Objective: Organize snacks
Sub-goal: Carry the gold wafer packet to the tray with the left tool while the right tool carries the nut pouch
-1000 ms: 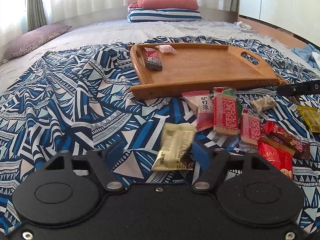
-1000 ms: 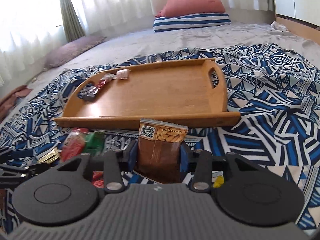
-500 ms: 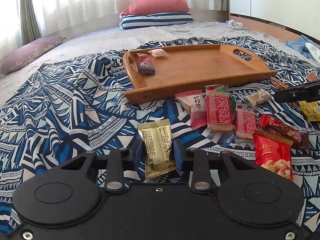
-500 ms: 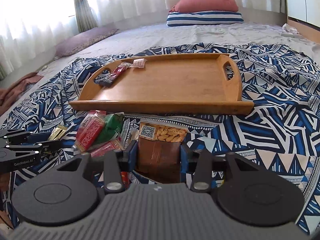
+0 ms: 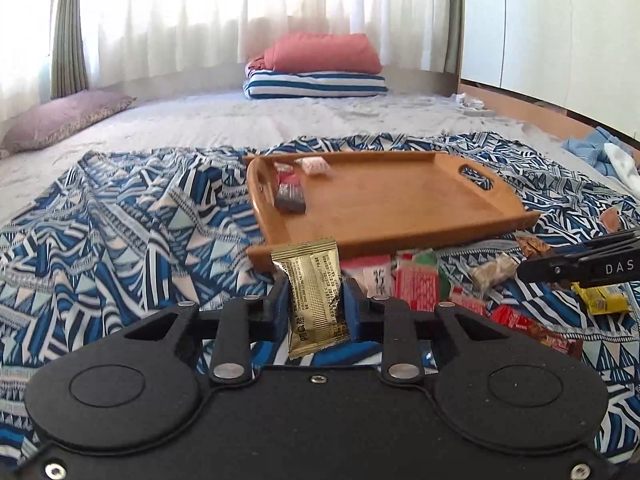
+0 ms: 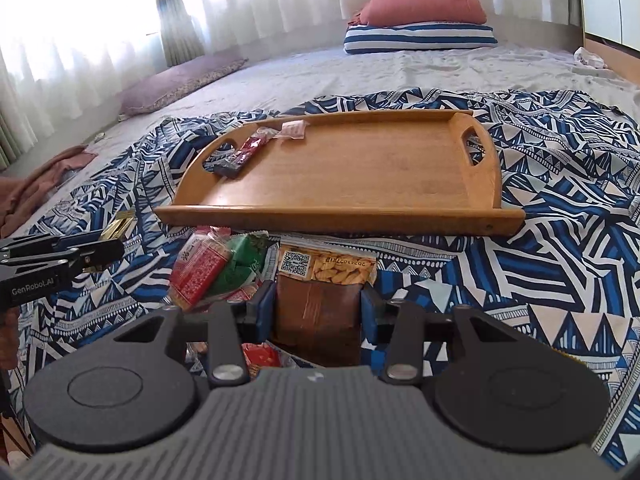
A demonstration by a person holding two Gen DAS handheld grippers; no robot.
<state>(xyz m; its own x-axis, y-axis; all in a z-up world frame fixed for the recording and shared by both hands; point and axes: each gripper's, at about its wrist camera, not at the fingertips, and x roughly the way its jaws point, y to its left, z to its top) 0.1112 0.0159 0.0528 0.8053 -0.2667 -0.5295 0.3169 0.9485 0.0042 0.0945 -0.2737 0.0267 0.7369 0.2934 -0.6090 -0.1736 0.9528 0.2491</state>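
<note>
**Snacks on a patterned bedspread, one packet in each gripper**

A bed under a blue geometric bedspread (image 5: 120, 216) carries the scene. The left hand-held gripper (image 5: 316, 300) pinches a gold snack packet (image 5: 316, 292) upright, clear of the cloth. The right hand-held gripper (image 6: 318, 306) clamps a brown nut packet (image 6: 320, 300). Loose snacks (image 6: 216, 270) lie just before the wooden tray (image 6: 360, 172), which holds a dark red bar (image 6: 244, 154) and a pink candy (image 6: 294, 130).

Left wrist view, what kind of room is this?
Most likely a bedroom. A wide bed fills the view, with a stack of pillows at its far end and sheer curtains over the windows behind. Snacks and a wooden tray sit on a patterned spread.
</note>
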